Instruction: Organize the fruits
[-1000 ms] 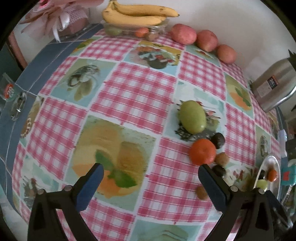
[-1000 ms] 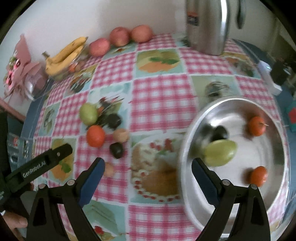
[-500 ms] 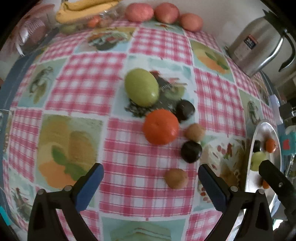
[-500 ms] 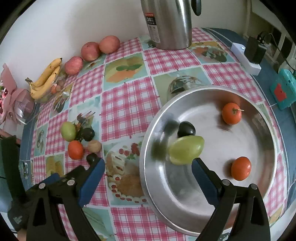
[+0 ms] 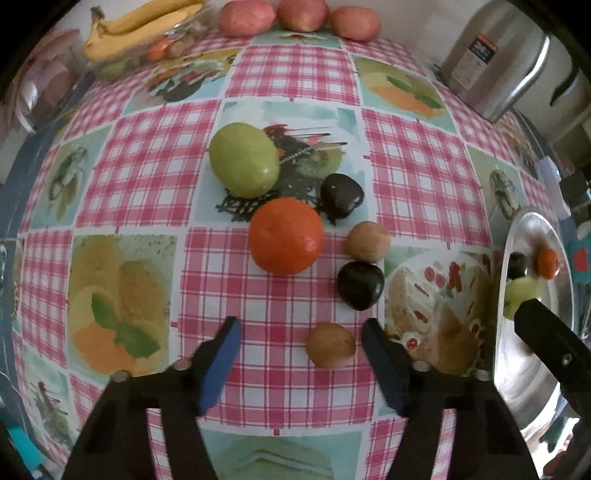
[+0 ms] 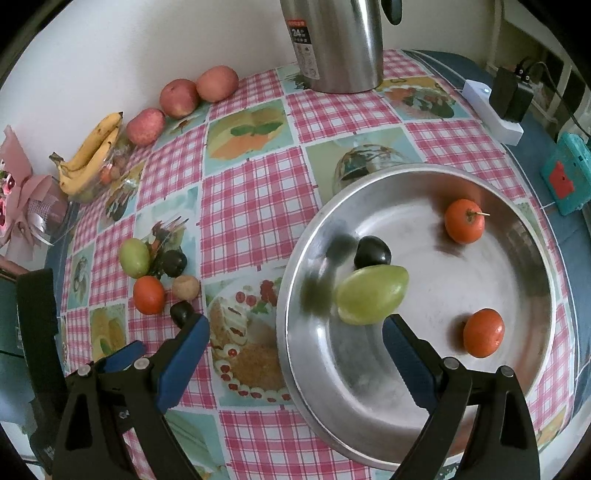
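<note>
The left tool [image 5: 301, 345] points steeply down at the desk [image 5: 277, 96], which is covered by a pink checked cloth with printed food pictures, and its jaws are closing with a small round brown fruit [image 5: 330, 345] lying on the cloth between them, nearer the right finger; neither blue pad touches it. Just beyond that fruit sits a dark plum [image 5: 361, 285], and touching its far side is a 2nd brown fruit [image 5: 368, 242]. An orange mandarin [image 5: 286, 235] lies beside these, with a green fruit [image 5: 243, 159] behind it and another dark plum [image 5: 341, 196] to its right. At the far edge of the desk, against the wall, are 3 red apples [image 5: 245, 16] in a row and a bunch of bananas [image 5: 136, 26] resting on a clear container. A steel kettle [image 6: 332, 40] stands at the back right. The right tool [image 6: 295, 332] hangs over the near rim of a wide steel bowl [image 6: 532, 369] with its jaws wide and nothing between them; its left finger is over the cloth, its right finger over the bowl. Inside the bowl lie a green fruit [image 6: 373, 294] touching a dark plum [image 6: 372, 252], plus 2 mandarins [image 6: 464, 220], well apart. A white power strip [image 6: 493, 110] with a black plug sits on the desk's blue far edge.
</note>
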